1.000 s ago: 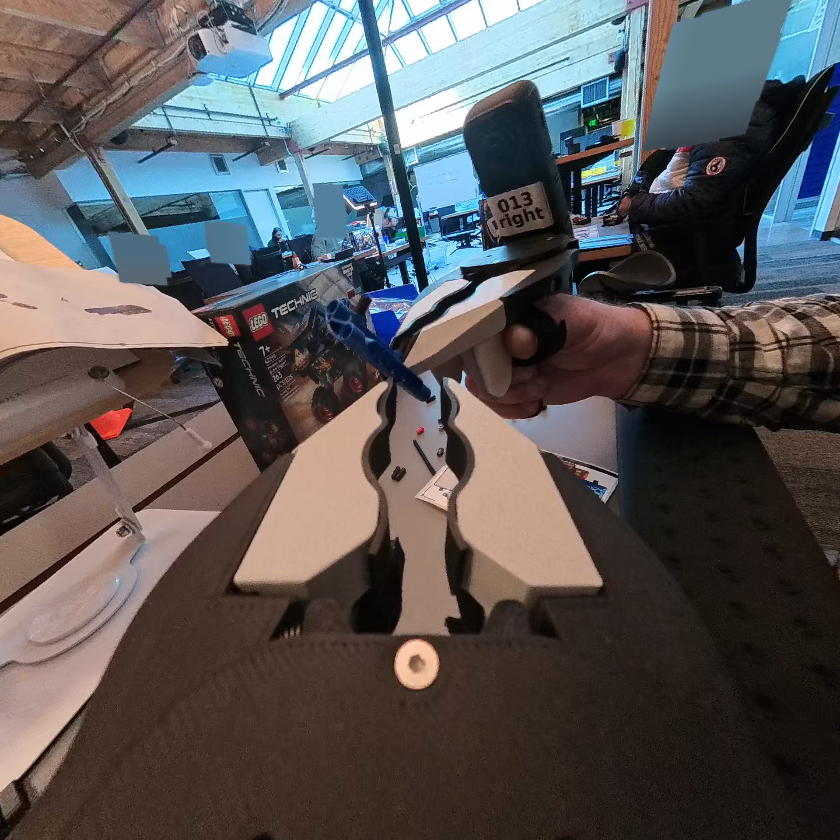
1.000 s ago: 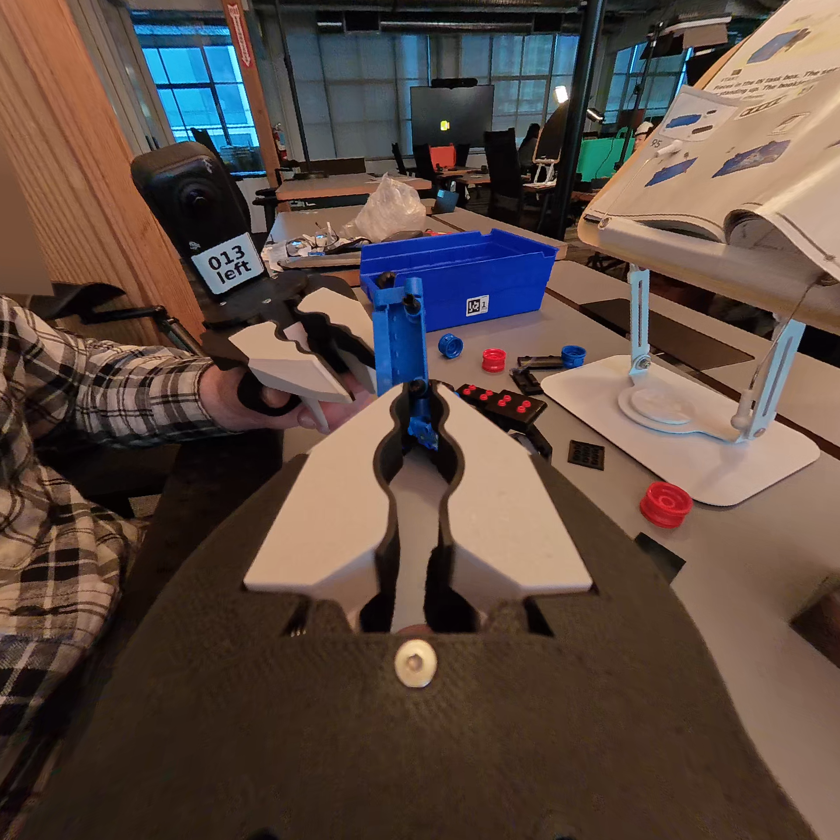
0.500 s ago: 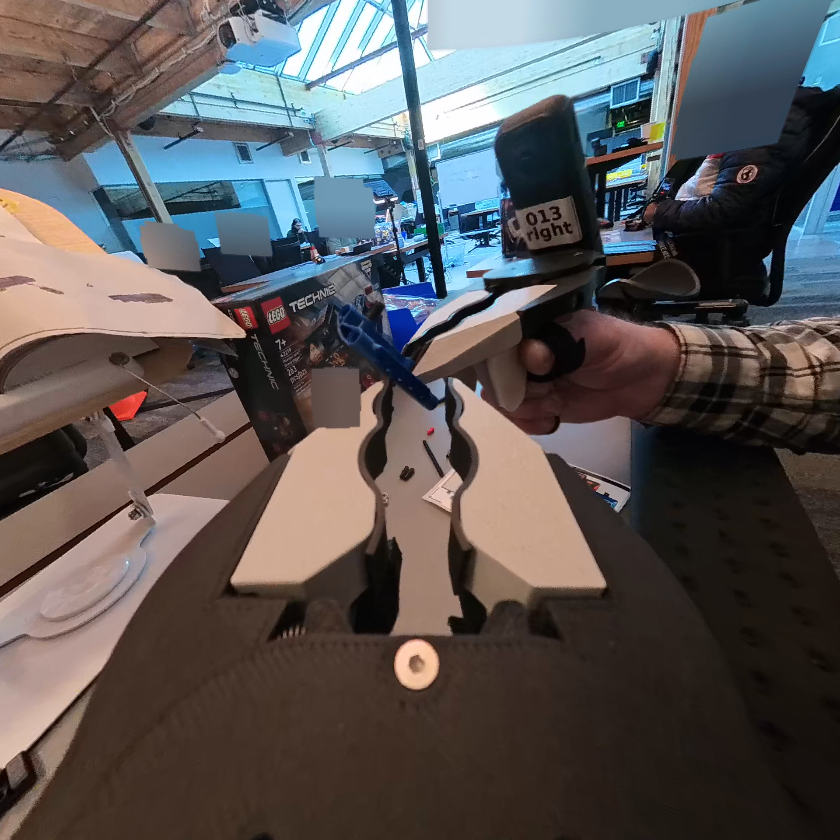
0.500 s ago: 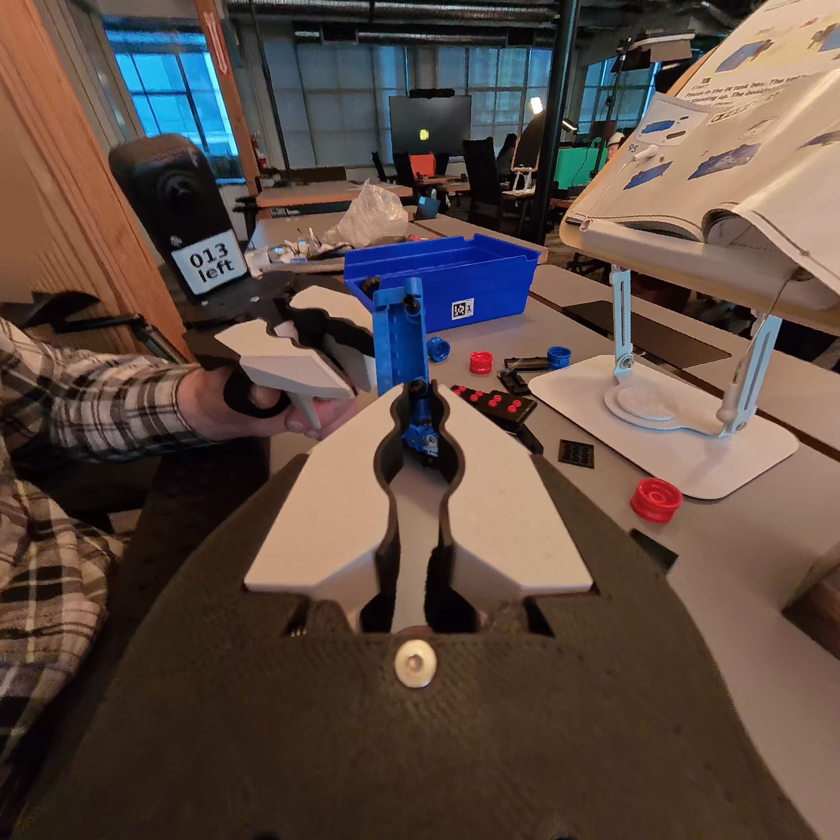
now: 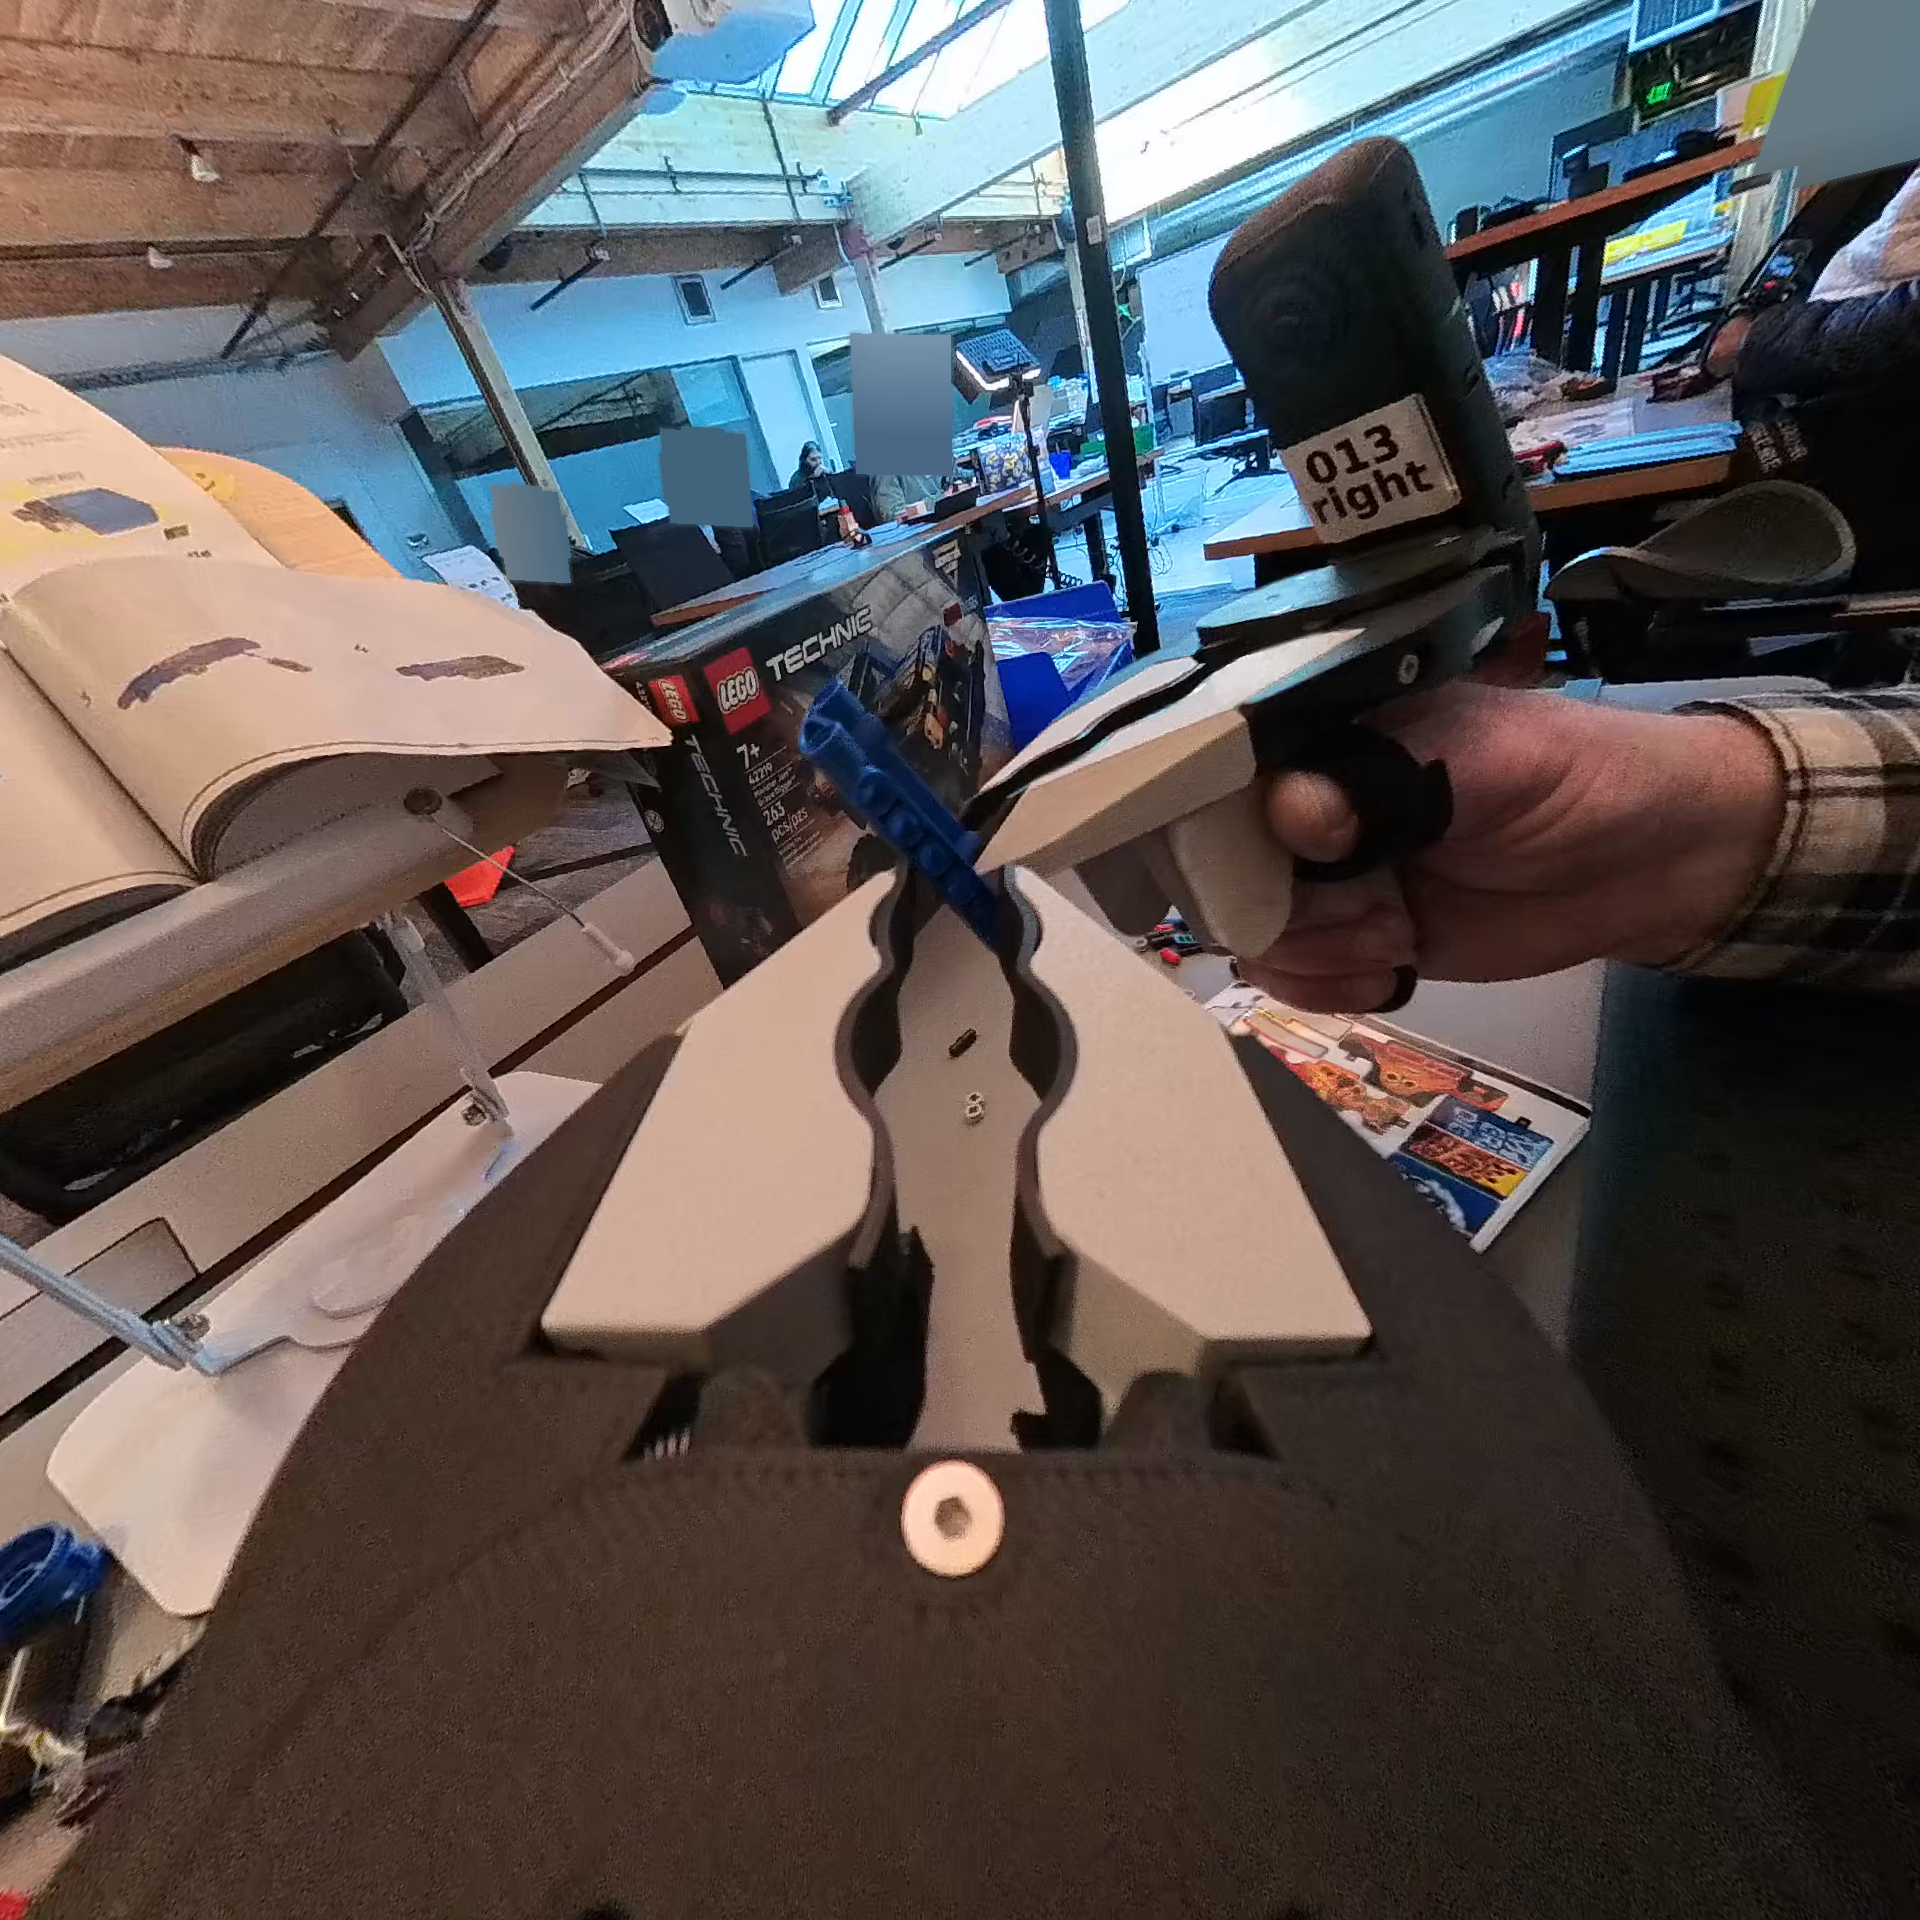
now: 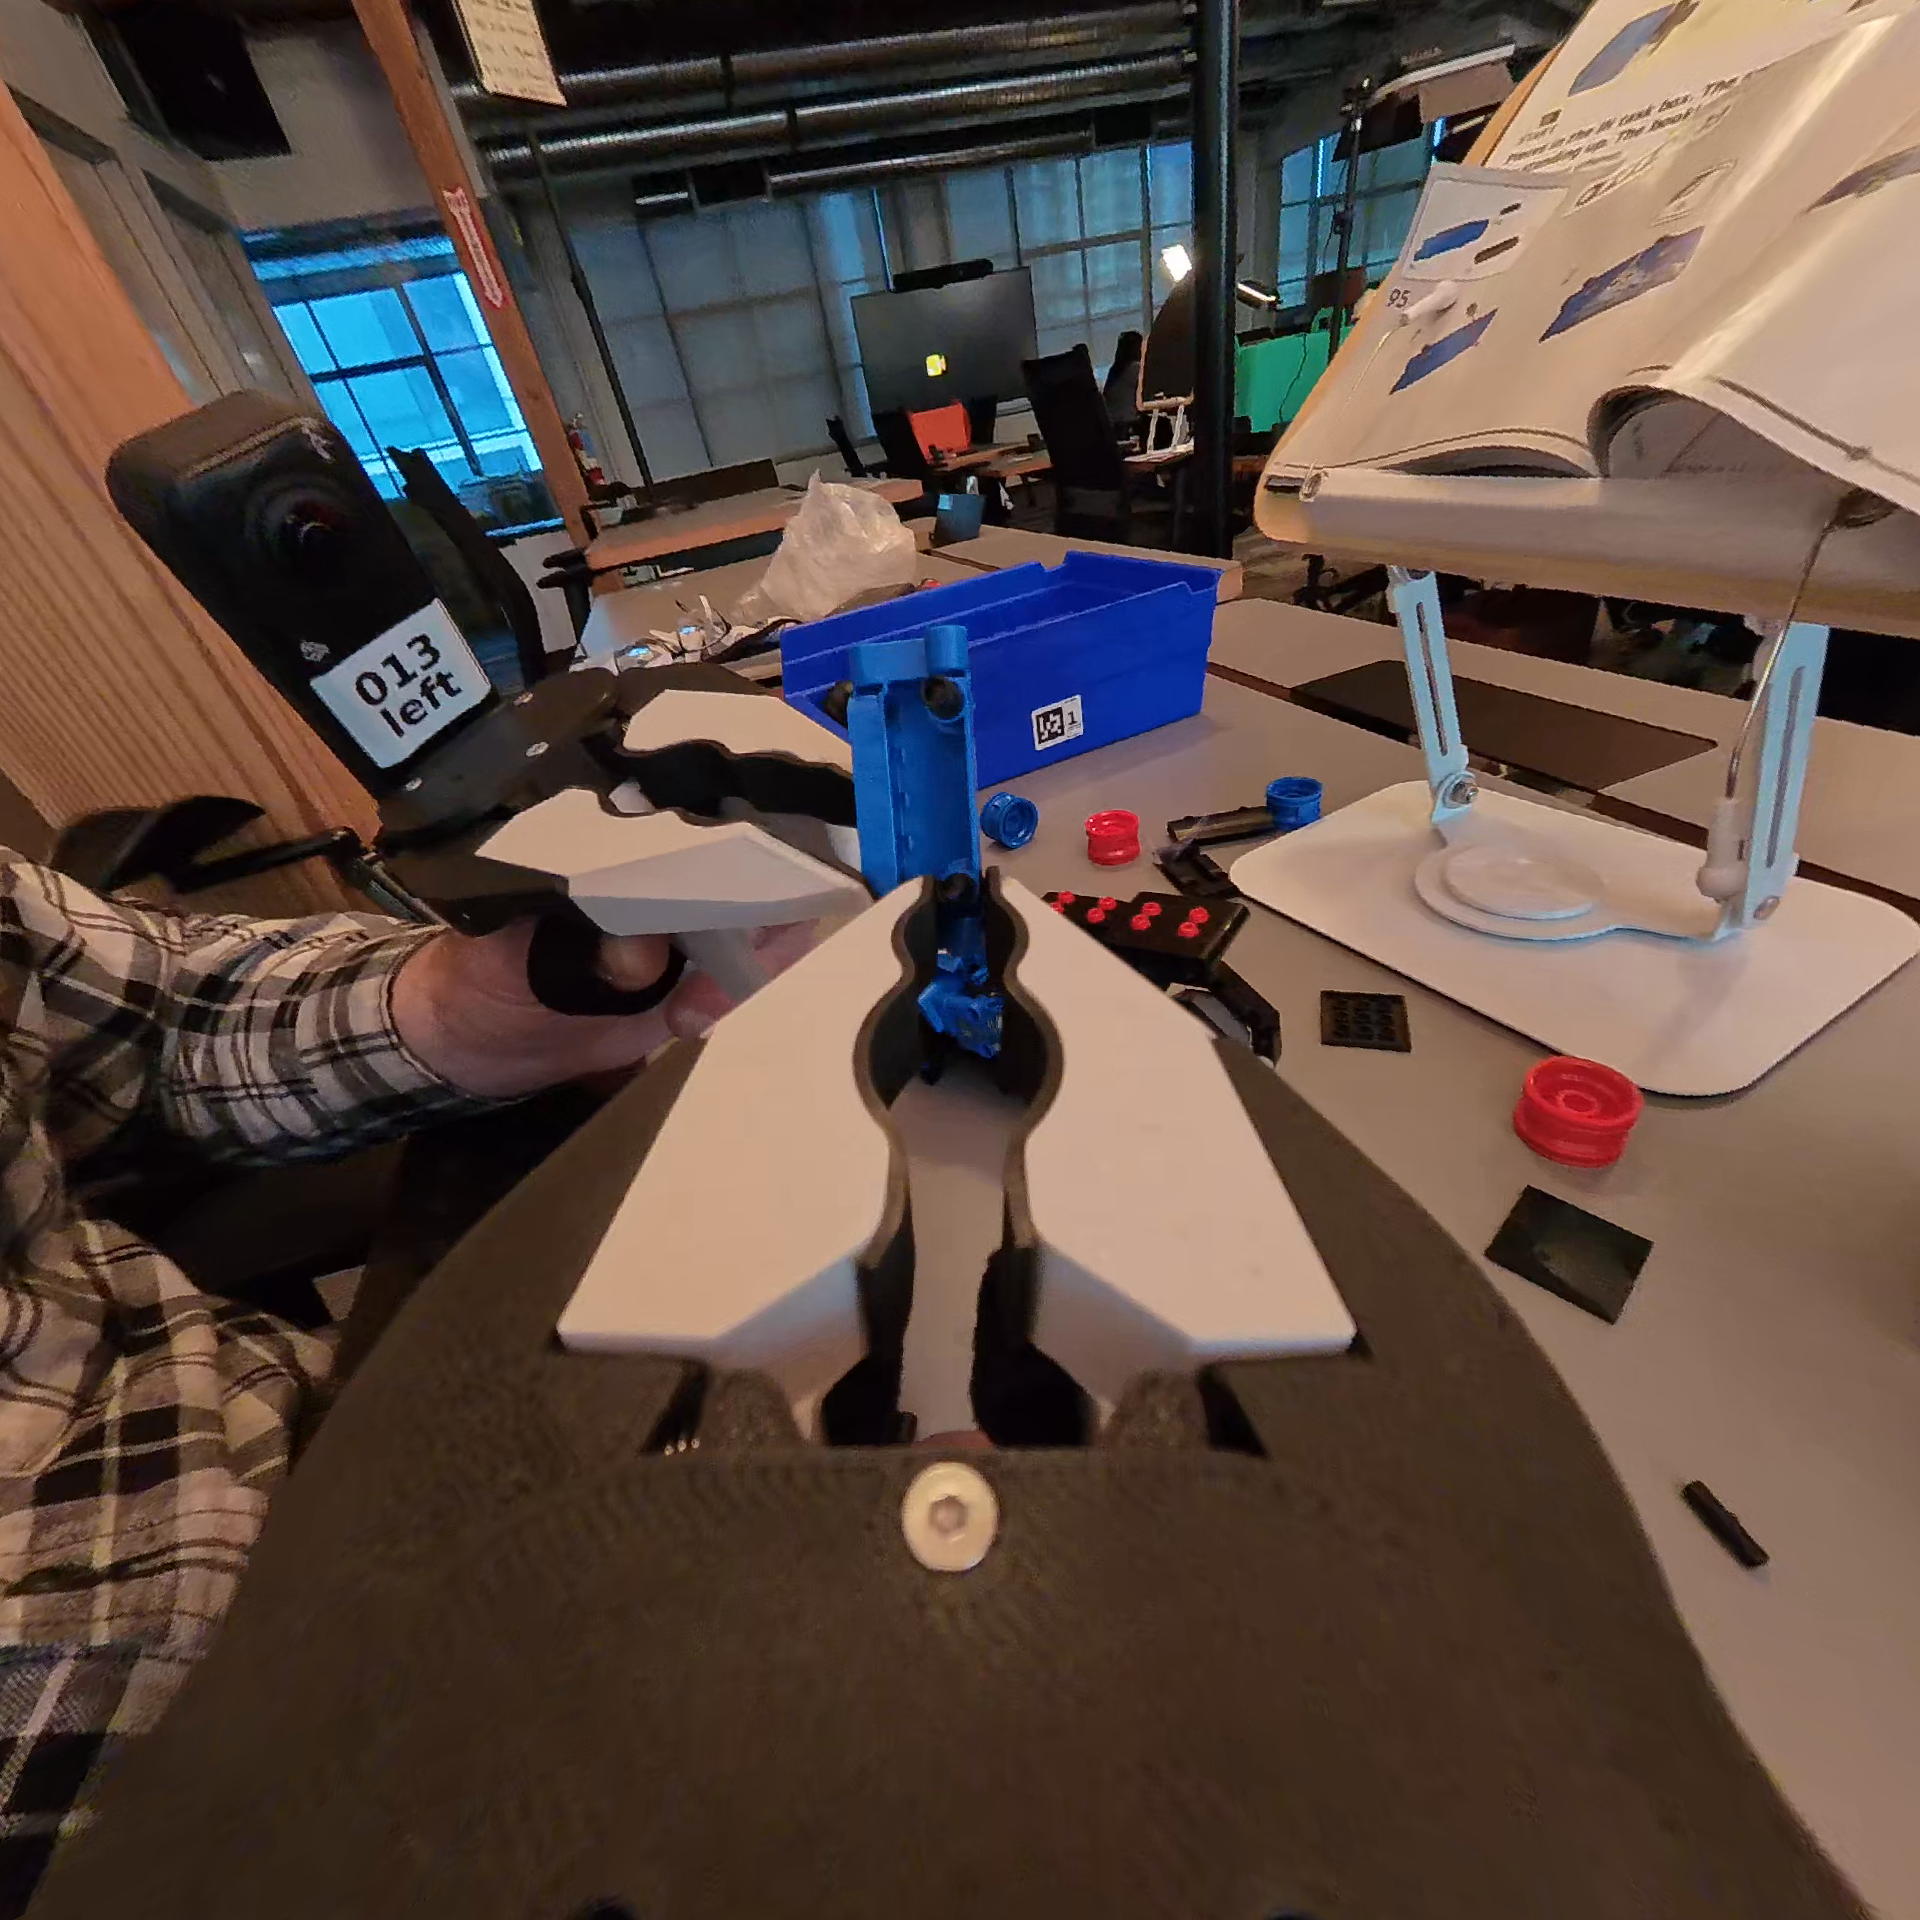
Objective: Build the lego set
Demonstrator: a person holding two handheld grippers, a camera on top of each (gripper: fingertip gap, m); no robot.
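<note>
Table (image 6: 1714, 1382): it runs ahead and to the right of the right tongs, bearing the loose parts; both tongs are held up off it, as they were a second ago.
Book stand (image 6: 1579, 925): ahead-right of the right tongs, with the open manual on it; in the left view it now sits lower and closer at the left, so the left tongs have tipped and crept forward.
Blue bin (image 6: 1039, 665): straight beyond the right tongs' tips, unmoved.
Left tongs (image 5: 951, 883): tips closed in on the lower end of the blue piece (image 5: 894, 810); whether they truly pinch it or only touch, I cannot tell.
Right tongs (image 6: 956, 894): pressed together on the blue piece's base, the piece standing upright out of the tips just as before.
Change: the two tools have drawn nearer, tips now almost meeting at the piece.
Meaning: likely a regrip or a part being pressed home; the build is far from done.
Red wheel (image 6: 1577, 1110): right of the right tongs, well apart, unused.
</note>
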